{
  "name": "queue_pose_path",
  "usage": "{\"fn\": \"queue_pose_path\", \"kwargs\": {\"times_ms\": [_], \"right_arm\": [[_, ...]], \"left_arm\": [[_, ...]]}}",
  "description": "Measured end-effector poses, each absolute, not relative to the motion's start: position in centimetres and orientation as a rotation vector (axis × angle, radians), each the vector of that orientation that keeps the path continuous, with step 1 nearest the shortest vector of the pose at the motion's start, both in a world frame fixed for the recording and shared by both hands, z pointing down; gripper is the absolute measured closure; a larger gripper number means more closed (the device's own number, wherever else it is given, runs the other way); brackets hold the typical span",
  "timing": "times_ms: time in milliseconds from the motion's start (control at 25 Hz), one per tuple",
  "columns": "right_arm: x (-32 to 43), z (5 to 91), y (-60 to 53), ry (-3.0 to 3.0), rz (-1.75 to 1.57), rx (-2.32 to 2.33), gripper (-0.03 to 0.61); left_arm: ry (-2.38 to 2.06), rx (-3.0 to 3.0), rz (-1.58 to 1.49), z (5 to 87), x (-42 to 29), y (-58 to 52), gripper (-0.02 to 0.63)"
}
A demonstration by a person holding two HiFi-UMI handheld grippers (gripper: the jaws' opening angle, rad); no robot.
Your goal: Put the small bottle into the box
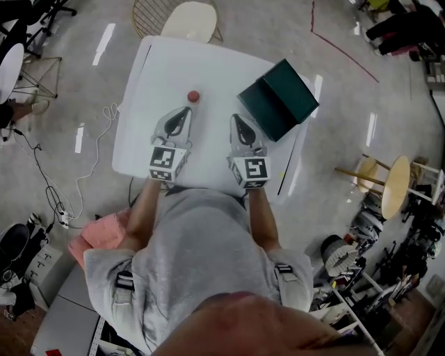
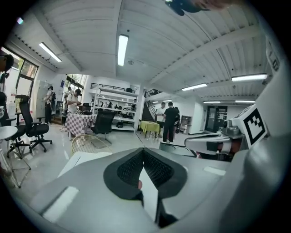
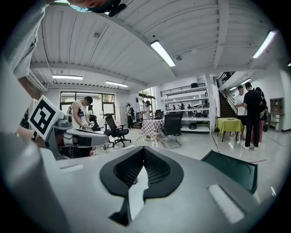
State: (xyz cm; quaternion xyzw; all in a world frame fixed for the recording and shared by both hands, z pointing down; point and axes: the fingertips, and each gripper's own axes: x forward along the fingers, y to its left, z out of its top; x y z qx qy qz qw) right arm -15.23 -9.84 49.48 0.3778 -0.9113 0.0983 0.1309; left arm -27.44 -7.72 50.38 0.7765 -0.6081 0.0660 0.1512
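A small red bottle [image 1: 193, 96] stands on the white table [image 1: 208, 62], a short way beyond my left gripper [image 1: 185, 111]. That gripper rests on the table with its jaws shut and nothing in them. A reddish speck low in the slit behind the pads [image 2: 132, 170] may be the bottle. The dark green box [image 1: 278, 99] lies open at the table's right side, also in the right gripper view [image 3: 232, 168]. My right gripper [image 1: 236, 118] rests left of the box, shut and empty, its tips [image 3: 144, 152] closed together.
A wire-frame chair with a cream seat [image 1: 188, 21] stands at the table's far edge. Cables [image 1: 62, 201] run over the floor at left, and a wooden stool [image 1: 389, 184] is at right. People stand far off in the room [image 2: 169, 120].
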Motion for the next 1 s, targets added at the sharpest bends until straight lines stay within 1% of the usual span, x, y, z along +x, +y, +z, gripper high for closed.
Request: {"fn": "queue_pose_path", "kwargs": {"times_ms": [560, 960, 1000], "right_arm": [[-16.7, 54.8, -13.0, -2.51, 0.398, 1.123, 0.575], [-17.0, 57.0, -14.0, -2.468, 0.454, 1.125, 0.575], [-17.0, 57.0, -14.0, -2.465, 0.456, 1.125, 0.575]], "left_arm": [[-1.584, 2.236, 0.311, 56.9, -28.0, -11.9, 0.601], [-1.585, 2.198, 0.386, 60.3, -28.6, -13.5, 0.598], [-1.567, 2.2, 0.382, 60.5, -28.4, -13.5, 0.514]]}}
